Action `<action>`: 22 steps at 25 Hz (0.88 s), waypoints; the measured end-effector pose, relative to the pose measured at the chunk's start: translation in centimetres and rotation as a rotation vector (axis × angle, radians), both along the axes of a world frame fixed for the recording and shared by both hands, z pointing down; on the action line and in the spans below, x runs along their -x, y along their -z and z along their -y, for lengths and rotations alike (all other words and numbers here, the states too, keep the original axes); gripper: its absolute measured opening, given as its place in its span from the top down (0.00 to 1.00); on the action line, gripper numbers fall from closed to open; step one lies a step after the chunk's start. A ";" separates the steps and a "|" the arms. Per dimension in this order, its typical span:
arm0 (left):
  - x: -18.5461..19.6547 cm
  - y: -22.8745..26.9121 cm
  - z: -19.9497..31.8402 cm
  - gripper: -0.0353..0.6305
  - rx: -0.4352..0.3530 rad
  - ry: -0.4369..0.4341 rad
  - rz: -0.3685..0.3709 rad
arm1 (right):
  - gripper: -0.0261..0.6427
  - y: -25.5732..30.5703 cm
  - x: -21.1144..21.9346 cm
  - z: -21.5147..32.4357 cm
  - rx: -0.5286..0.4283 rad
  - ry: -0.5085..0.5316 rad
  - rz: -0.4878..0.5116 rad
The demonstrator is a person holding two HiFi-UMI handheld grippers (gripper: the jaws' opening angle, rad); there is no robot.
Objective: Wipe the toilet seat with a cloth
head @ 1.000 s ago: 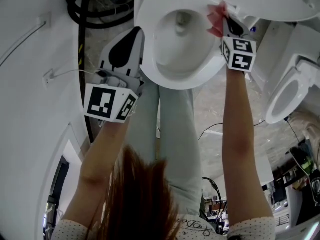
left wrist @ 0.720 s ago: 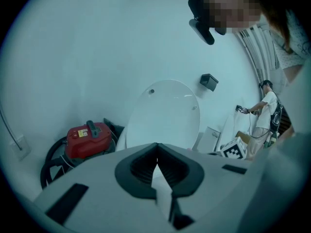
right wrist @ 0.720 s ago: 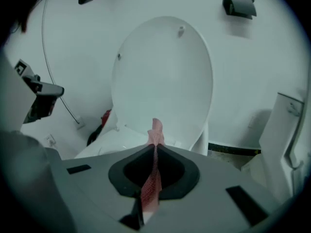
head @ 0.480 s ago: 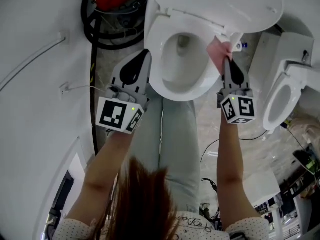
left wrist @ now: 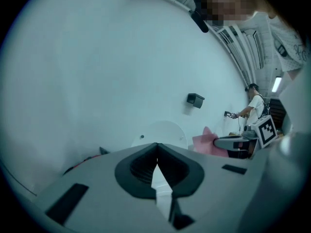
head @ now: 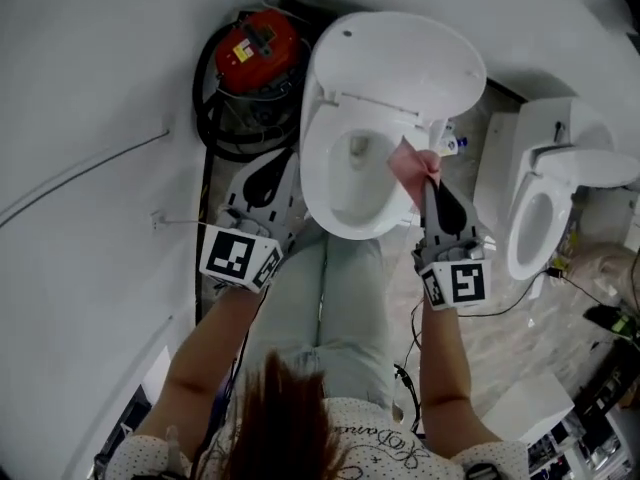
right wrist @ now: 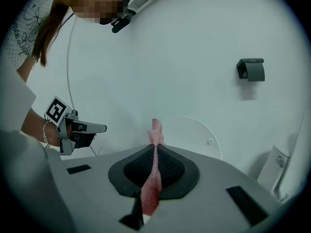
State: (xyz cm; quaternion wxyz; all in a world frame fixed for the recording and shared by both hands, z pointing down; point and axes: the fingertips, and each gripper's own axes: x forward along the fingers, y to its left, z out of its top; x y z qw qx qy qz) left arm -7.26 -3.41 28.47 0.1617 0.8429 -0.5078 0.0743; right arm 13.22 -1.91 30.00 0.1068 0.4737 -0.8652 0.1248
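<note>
A white toilet stands below me with its lid [head: 400,63] raised and its seat [head: 318,183] down around the bowl. My right gripper [head: 428,173] is shut on a pink cloth [head: 411,166] that lies against the seat's right rim; the right gripper view shows the cloth [right wrist: 154,144] pinched between the closed jaws. My left gripper [head: 285,160] hovers beside the seat's left edge, shut and holding nothing. In the left gripper view the cloth [left wrist: 208,144] and the right gripper [left wrist: 233,142] appear at the right.
A red and black machine with coiled hoses [head: 250,78] sits left of the toilet against the wall. A second white toilet [head: 545,198] stands at the right. Cables [head: 500,303] run across the marbled floor. A black holder [right wrist: 251,70] hangs on the wall.
Both grippers have drawn back toward me and lower in view. The right gripper, still holding the cloth, slid along the seat's right rim; more of the raised lid and the red machine show.
</note>
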 end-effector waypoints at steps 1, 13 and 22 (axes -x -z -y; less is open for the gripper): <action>0.0 1.3 0.1 0.95 -0.019 -0.007 -0.003 | 0.92 1.8 0.3 -0.2 -0.027 -0.003 -0.002; 0.5 17.2 -0.2 0.95 -0.202 -0.043 -0.015 | 0.92 20.1 0.6 -1.7 -0.266 -0.110 0.027; -0.5 24.3 -2.7 0.95 -0.283 -0.080 -0.003 | 0.92 28.1 1.1 -3.5 -0.340 -0.156 0.058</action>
